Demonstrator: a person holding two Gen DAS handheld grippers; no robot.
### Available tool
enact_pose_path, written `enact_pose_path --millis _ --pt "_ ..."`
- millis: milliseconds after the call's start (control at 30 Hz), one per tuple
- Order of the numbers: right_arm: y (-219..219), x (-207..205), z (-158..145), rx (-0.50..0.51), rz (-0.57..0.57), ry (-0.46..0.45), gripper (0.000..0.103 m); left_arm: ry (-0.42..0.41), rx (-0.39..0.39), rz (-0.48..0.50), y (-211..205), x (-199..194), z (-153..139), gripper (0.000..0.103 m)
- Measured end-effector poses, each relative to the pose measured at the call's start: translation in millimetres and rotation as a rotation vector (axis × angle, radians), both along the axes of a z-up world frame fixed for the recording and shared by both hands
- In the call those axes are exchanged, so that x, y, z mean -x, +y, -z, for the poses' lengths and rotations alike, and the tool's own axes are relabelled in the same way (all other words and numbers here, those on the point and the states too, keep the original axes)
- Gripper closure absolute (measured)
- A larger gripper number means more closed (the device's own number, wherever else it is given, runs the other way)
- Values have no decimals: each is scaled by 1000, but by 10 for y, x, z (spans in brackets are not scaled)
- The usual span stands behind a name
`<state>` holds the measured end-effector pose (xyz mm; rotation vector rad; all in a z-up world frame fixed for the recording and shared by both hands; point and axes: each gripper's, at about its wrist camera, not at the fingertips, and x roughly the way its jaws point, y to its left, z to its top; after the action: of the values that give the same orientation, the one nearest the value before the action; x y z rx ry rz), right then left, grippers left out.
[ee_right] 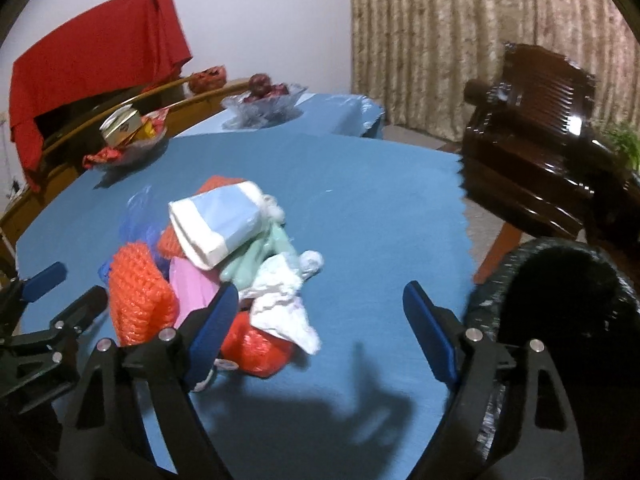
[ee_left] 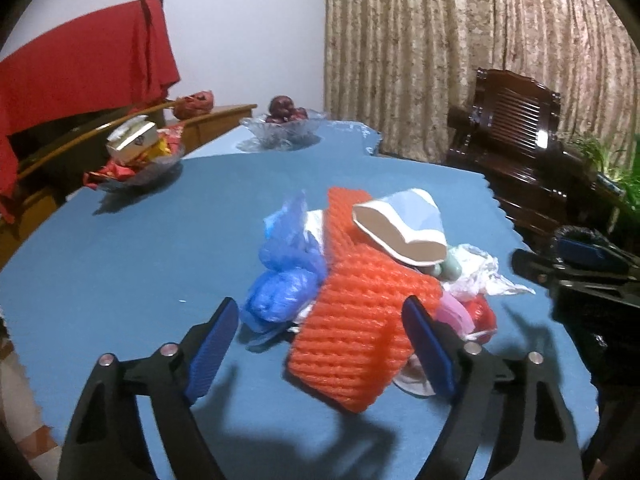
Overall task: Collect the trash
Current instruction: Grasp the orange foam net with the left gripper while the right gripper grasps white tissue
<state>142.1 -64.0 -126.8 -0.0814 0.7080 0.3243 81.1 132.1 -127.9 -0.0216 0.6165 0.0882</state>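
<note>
A heap of trash lies on the blue tablecloth (ee_left: pixel 140 248): an orange foam net (ee_left: pixel 360 312), a crumpled blue plastic bag (ee_left: pixel 280 280), a crushed blue-and-white paper cup (ee_left: pixel 404 224), white plastic (ee_left: pixel 480 276) and a red wad (ee_left: pixel 482 312). My left gripper (ee_left: pixel 320 306) is open, its jaws standing either side of the orange net's near end. My right gripper (ee_right: pixel 320 292) is also open at the heap's right side, with crumpled white paper (ee_right: pixel 280 304) and a red wad (ee_right: pixel 256 348) just inside its left finger. Each gripper shows at the edge of the other's view.
A black-lined trash bin (ee_right: pixel 560 300) stands low at the table's right edge. Two glass bowls sit at the back, one with snacks (ee_left: pixel 136 160), one with fruit (ee_left: pixel 284 128). A dark wooden chair (ee_right: pixel 532 140) stands beyond the right edge. Red cloth (ee_left: pixel 80 68) drapes furniture on the left.
</note>
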Motion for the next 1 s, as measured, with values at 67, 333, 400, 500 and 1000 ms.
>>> enact_pose_path --millis 67,333,400,500,1000 --pt "60 -61 69 15 -19 13 25 12 -3 11 -15 -19 63 24" --pt "189 -241 306 -2 -102 107 59 60 -31 44 -105 -108 241 49" --pt "197 -276 353 -40 -141 136 82 61 -46 58 -155 -121 251 61" --pt "217 -266 345 -51 -157 128 96 60 -16 84 -178 -120 252 79" --pt "-80 80 -59 -75 -123 24 98 57 9 45 -92 -56 137 95"
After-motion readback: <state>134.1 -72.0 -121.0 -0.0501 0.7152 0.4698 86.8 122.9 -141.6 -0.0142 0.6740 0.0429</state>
